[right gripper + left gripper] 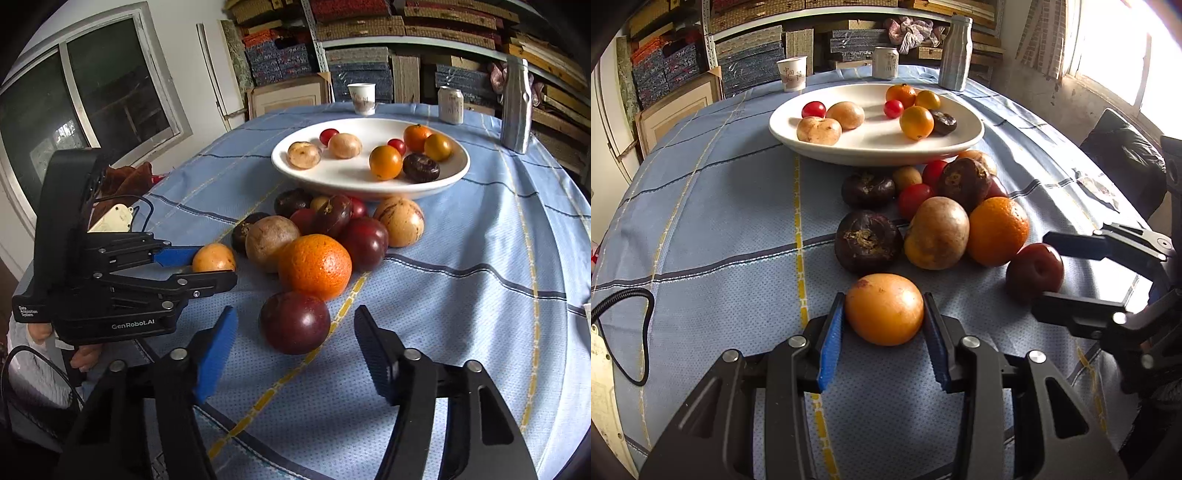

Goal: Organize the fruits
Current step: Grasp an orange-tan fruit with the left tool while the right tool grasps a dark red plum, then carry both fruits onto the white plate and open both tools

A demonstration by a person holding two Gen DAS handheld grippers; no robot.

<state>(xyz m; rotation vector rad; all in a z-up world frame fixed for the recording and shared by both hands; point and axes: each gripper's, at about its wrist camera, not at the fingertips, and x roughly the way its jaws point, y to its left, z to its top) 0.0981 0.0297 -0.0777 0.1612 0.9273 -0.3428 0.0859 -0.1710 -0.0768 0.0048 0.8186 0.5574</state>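
Note:
A yellow-orange fruit (884, 308) (213, 258) lies on the blue checked cloth, and my left gripper (884, 300) (214, 266) is shut on it, a blue pad against each side. To its right a dark red plum (294, 322) (1034, 273) sits between the fingers of my right gripper (295, 314) (1041, 273), which is open with a gap on both sides. Behind them is a heap with a large orange (314, 266), a brown fruit (271, 242) and dark purple ones. The white plate (463, 166) (971, 136) beyond holds several small fruits.
A paper cup (792, 74), a can (885, 62) and a metal bottle (956, 53) stand at the table's far edge. A black cable (646, 332) loops at the left. A hand grips the left gripper's handle (85, 354). Stacked boxes fill shelves behind.

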